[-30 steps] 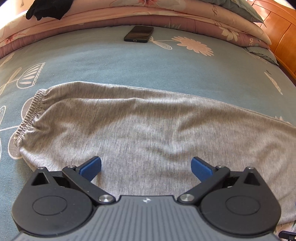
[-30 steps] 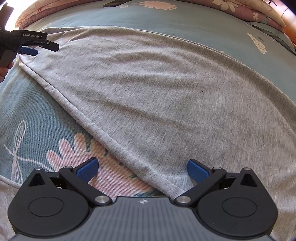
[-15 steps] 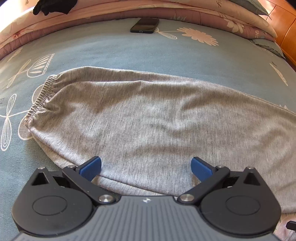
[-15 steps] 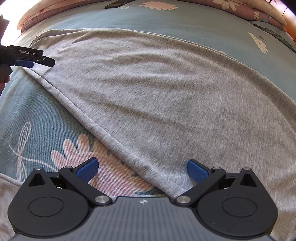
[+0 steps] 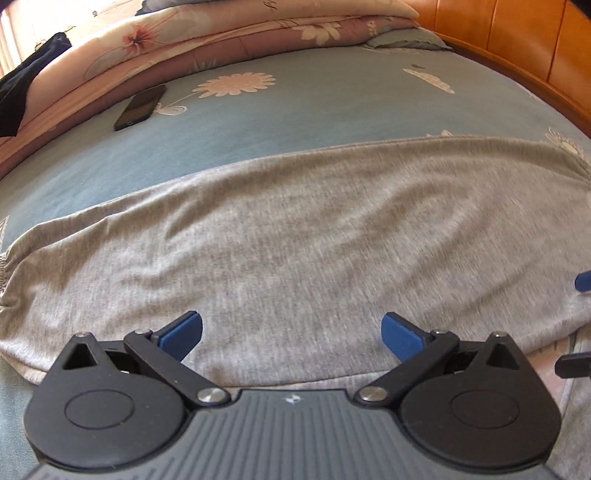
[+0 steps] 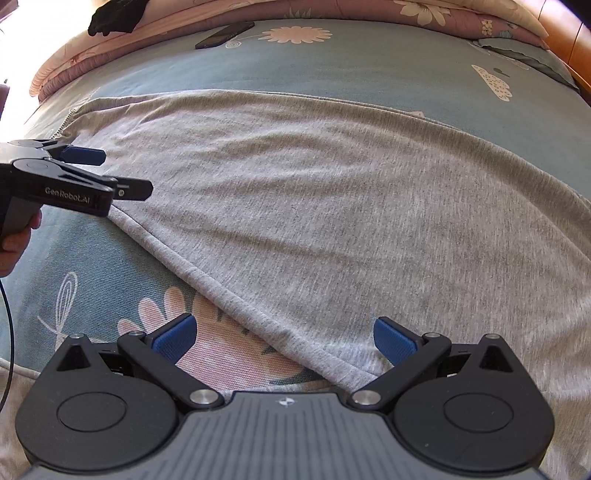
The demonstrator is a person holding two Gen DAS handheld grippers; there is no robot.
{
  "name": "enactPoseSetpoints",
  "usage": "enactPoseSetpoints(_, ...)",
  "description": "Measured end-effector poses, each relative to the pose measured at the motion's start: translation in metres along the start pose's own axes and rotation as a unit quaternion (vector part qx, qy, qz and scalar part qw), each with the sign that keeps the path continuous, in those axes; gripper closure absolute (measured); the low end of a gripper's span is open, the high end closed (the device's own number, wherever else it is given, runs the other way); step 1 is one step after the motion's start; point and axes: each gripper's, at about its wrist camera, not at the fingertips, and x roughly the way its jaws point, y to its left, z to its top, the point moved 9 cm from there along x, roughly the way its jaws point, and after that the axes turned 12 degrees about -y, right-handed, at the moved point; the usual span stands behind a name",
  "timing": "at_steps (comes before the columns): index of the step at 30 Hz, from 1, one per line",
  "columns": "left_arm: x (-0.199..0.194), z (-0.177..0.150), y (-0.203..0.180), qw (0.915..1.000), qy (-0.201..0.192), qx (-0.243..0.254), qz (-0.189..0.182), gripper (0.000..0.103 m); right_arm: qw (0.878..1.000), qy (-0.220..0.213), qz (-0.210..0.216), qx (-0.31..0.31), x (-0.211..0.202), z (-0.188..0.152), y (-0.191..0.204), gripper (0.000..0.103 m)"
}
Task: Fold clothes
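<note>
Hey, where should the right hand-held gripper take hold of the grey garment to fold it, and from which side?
Probably the folded near edge of the grey garment, approached from the bedsheet side. That edge runs diagonally just ahead of the open right hand-held gripper and forms a raised doubled rim, so one finger could slide under it.

The grey knit garment point(image 5: 295, 236) runs off the left wrist view's left and right edges, its surface smeared by motion blur. In the right wrist view the person's hand point(image 6: 16, 240) is cut by the left edge, and the black cloth bundle point(image 6: 114, 16) by the top edge
</note>
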Motion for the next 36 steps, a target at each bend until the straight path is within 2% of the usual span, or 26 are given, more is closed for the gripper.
enactPoseSetpoints(4, -0.011, -0.002, 0.001, 1.0000, -0.001, -0.009, 0.000, 0.001, 1.000, -0.004, -0.011, -0.001, -0.004, 0.002, 0.002, 0.000)
enactPoseSetpoints(6, -0.026, 0.004, 0.004, 0.9997, -0.020, -0.015, -0.004, 0.001, 1.000, -0.011, -0.016, 0.002, -0.008, 0.005, 0.003, 0.000)
enactPoseSetpoints(12, -0.061, 0.006, -0.006, 0.9991, -0.037, 0.009, -0.021, 0.001, 0.999, -0.022, -0.033, 0.025, -0.019, 0.002, 0.013, 0.000)
enactPoseSetpoints(18, -0.078, 0.003, -0.029, 0.9990, -0.028, -0.014, -0.031, 0.001, 0.998, -0.035, -0.019, 0.050, -0.030, -0.002, 0.020, 0.000)
enactPoseSetpoints(23, -0.080, 0.012, -0.049, 0.9994, -0.026, -0.023, -0.001, 0.001, 0.998, -0.032, 0.012, 0.052, -0.027, 0.000, 0.003, 0.000)
enactPoseSetpoints(25, -0.077, 0.019, -0.062, 0.9991, -0.024, -0.034, 0.011, 0.001, 0.999, -0.034, 0.025, 0.030, -0.032, 0.004, -0.012, 0.000)
enactPoseSetpoints(28, -0.067, 0.030, -0.094, 0.9978, -0.014, -0.065, 0.006, 0.001, 0.999, -0.039, 0.021, -0.021, -0.051, 0.008, -0.051, 0.000)
enactPoseSetpoints(30, -0.058, 0.039, -0.123, 0.9967, -0.009, -0.081, -0.009, 0.001, 0.998, -0.039, 0.000, -0.053, -0.067, 0.007, -0.089, 0.000)
enactPoseSetpoints(36, -0.029, 0.075, -0.221, 0.9955, -0.019, -0.065, -0.066, 0.001, 0.995, -0.030, -0.081, -0.048, -0.116, -0.007, -0.224, 0.000)
